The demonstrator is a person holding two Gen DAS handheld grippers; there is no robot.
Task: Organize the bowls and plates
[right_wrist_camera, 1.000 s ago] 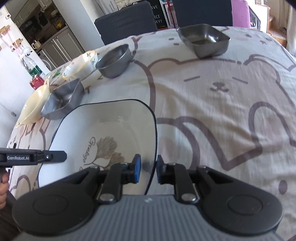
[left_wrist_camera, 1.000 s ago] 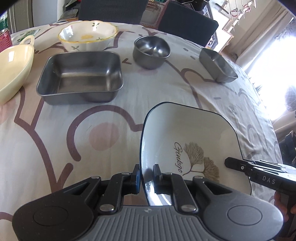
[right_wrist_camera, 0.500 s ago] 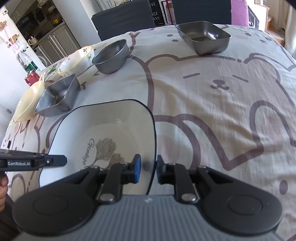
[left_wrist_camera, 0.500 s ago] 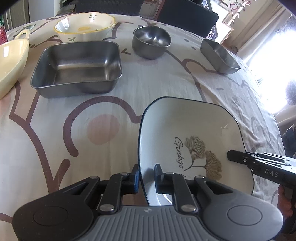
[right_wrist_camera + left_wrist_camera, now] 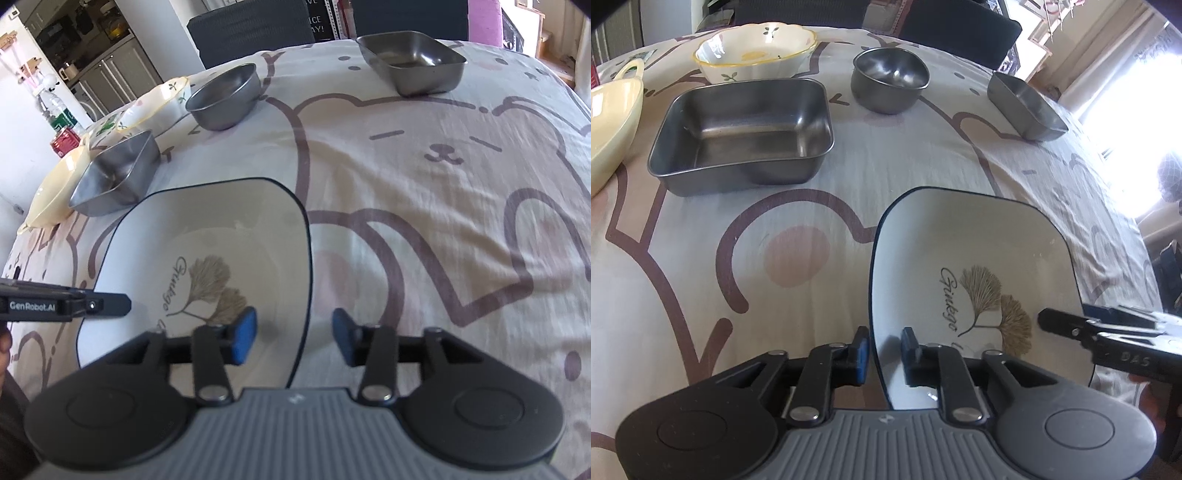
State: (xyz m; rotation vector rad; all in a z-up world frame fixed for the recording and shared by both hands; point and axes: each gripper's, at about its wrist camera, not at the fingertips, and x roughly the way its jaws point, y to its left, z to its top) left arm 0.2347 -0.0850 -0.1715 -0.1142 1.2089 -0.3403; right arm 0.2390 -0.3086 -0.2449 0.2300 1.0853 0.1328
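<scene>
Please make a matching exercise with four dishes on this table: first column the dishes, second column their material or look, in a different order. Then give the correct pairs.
Column 1
1. white square plate with dark rim
2. large square pan
3. small round bowl
4. scalloped bowl with yellow rim

Column 2
A. plain round metal
B. ceramic with small green leaves
C. deep metal, flat bottom, rounded corners
D. ginkgo leaf drawing and script

Pairs: 1-D, 2-C, 3-A, 4-B

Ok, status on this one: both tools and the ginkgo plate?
Left tool just opened, plate rim loose between fingers. Right tool just opened wide, straddling the other rim. Plate flat on tablecloth. Nothing in the way.
</scene>
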